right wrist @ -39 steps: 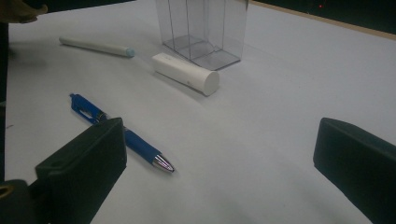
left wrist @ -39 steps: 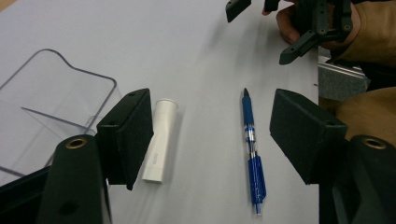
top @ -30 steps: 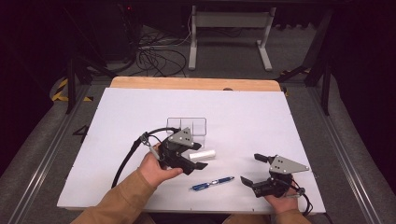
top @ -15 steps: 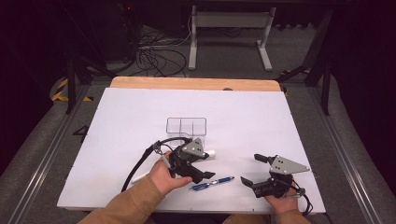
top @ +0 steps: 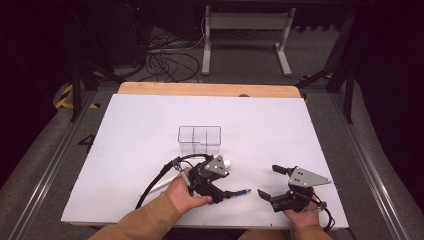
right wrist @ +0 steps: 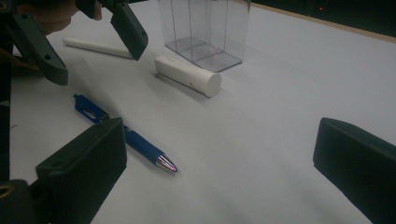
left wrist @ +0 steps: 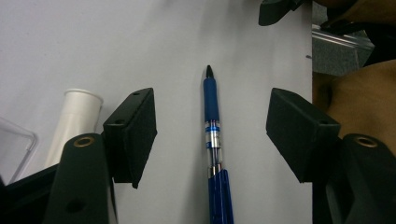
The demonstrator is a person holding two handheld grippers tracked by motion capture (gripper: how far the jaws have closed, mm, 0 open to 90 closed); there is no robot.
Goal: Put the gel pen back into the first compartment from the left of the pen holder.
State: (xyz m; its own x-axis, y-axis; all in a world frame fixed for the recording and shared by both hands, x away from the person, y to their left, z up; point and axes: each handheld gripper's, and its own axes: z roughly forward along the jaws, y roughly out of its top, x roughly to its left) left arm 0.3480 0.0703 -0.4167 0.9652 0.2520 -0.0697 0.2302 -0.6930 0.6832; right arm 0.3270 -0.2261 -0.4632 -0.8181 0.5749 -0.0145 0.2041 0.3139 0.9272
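Blue pen (left wrist: 212,140) is lying centred between the wide-open jaws of the left gripper (left wrist: 212,133), which is needing a square, gentle close on the barrel

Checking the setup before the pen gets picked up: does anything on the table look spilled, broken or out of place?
Nothing stands out. The blue pen lies flat between the open jaws of the left tool, the white cylinder lies on its side beside the upright clear organizer, and nothing looks spilled or broken.
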